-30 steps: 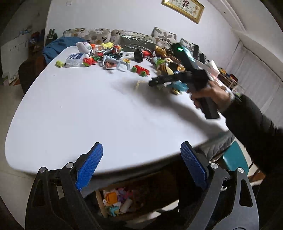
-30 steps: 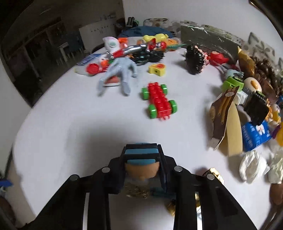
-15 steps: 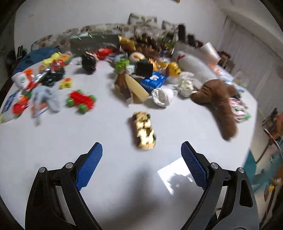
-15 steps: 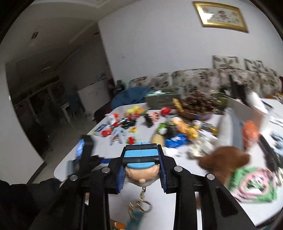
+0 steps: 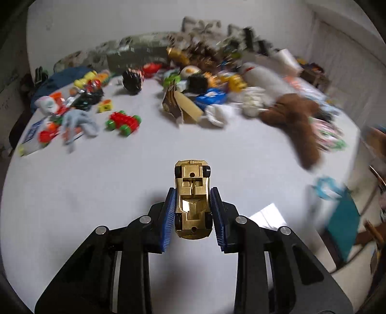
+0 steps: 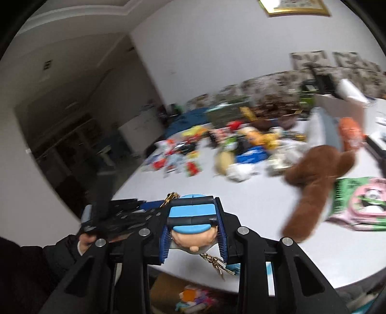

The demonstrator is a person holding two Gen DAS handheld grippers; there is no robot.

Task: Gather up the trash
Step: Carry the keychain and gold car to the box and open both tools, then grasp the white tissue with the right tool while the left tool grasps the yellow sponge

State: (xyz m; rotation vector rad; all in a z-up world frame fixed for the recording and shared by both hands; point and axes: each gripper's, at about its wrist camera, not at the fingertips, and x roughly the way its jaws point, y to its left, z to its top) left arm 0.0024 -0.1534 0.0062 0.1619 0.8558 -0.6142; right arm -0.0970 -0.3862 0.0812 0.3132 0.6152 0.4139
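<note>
One gold toy car (image 5: 193,205) sits between the blue pads (image 5: 168,217) of the left gripper (image 5: 193,193), clamped on both sides, belly up, nose pointing away over the table (image 5: 96,193). One figure keychain (image 6: 191,224) w/ blue cap and skin-colour face is squeezed in the right gripper (image 6: 193,217); its gold chain (image 6: 216,262) hangs under it. So 2 claws, each narrow and holding 1 thing.

On the far part of the table is a row of mixed things, blurred: 1 red brick car w/ green wheels (image 5: 123,122), 1 grey figure (image 5: 79,120), 1 black spiky ball (image 5: 132,81), 1 blue packet (image 5: 212,96), approx. 2 crumpled white tissues (image 5: 216,114), 1 brown plush (image 5: 296,118), 1 tan paper wrapper (image 5: 183,107). The rest I cannot count.

Surface: white, rounded table, matt, one bright window reflection (image 5: 271,216) near the edge. Under the edge 1 cardboard box (image 6: 193,294) w/ colourful pieces. Room: white walls, sofa w/ patterned cushions (image 6: 337,60) behind, 1 gold-framed picture (image 6: 296,7) high up, dark doorway at left.
</note>
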